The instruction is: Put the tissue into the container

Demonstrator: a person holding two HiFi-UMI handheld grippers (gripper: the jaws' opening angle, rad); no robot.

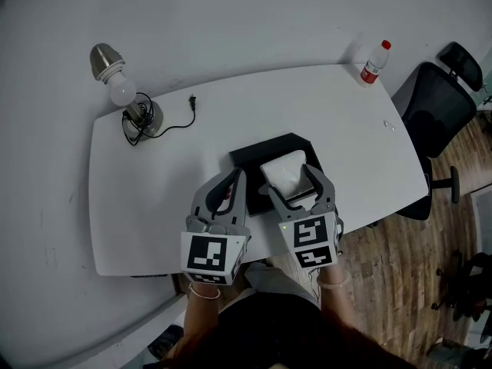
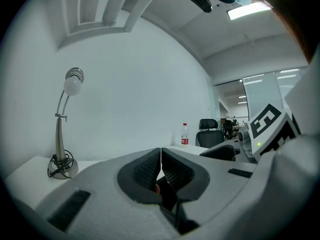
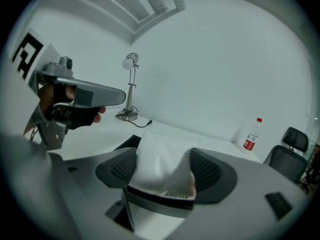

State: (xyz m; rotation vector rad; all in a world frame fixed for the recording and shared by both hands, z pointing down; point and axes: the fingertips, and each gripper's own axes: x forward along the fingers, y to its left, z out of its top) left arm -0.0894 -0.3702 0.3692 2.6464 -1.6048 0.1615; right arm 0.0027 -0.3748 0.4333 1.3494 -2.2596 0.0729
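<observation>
— Where is the tissue [image 1: 286, 174] kept?

— It is seen in the middle of the head view. It is pinched from both sides by the jaws of the right gripper [image 1: 290, 179]. In the right gripper view the white pack [image 3: 162, 161] is squeezed in a little, so it is held tight and is not likely to be dropped.

— Why is it held there?

— It is held over the black container [image 1: 254, 154], just past the gripper. That is where it is meant to go. Whether the bottom is touched yet cannot be told. The job looks nearly done: the tissue has yet to be let go.

— What is done with the left gripper [image 1: 237, 179]?

— Nothing is carried by it. Its jaws are pressed together with nothing between them, as seen in the left gripper view [image 2: 161, 156]. It is kept just to the left of the container, likely so the way is not blocked.

— What else is on the white table [image 1: 154, 198]?

— A lamp [image 1: 123, 91] with its cord [image 1: 192, 102] is set at the upper left, and a bottle [image 1: 374, 61] at the upper right. Both are kept well apart from the container. A black chair [image 1: 438, 106] is parked at the right edge.
</observation>
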